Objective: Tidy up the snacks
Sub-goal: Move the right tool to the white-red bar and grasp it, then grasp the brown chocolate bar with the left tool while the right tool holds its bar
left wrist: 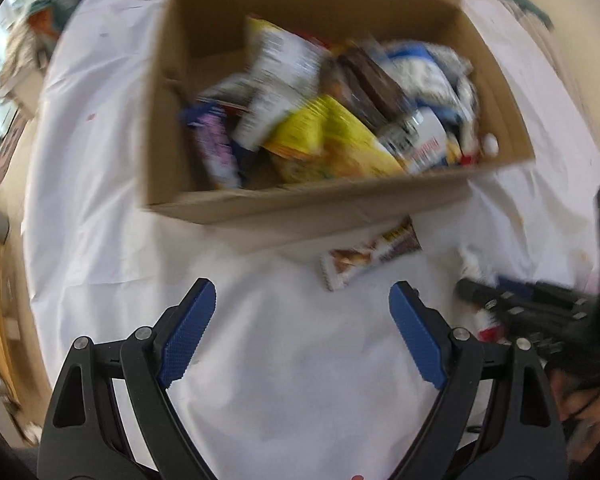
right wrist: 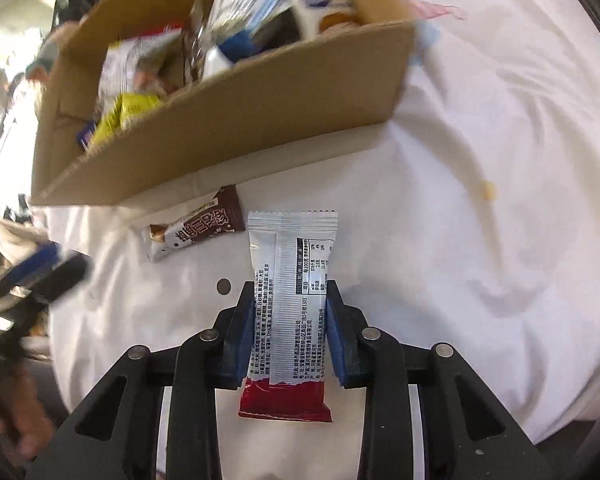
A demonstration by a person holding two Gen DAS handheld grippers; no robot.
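Our right gripper [right wrist: 288, 292] pinches the silver-red snack packet [right wrist: 290, 304] short of the cardboard box [right wrist: 236, 120]; its slick wrapper could slip. Our left gripper [left wrist: 302, 300] hangs spread.

One cardboard box [left wrist: 228, 204] sits on the one white cloth [left wrist: 100, 200]. Inside it the snack packets are heaped and blurred, so an exact count is not possible; at least six show, among them one yellow bag [left wrist: 332, 144] and one purple packet [left wrist: 216, 148]. Outside the box there are two packets: one brown-and-white bar [right wrist: 196, 228] lying on the cloth and one silver-and-red packet [right wrist: 290, 300]. There are two grippers, the left gripper [left wrist: 302, 304] and the right gripper [right wrist: 287, 304], each with two blue pads.
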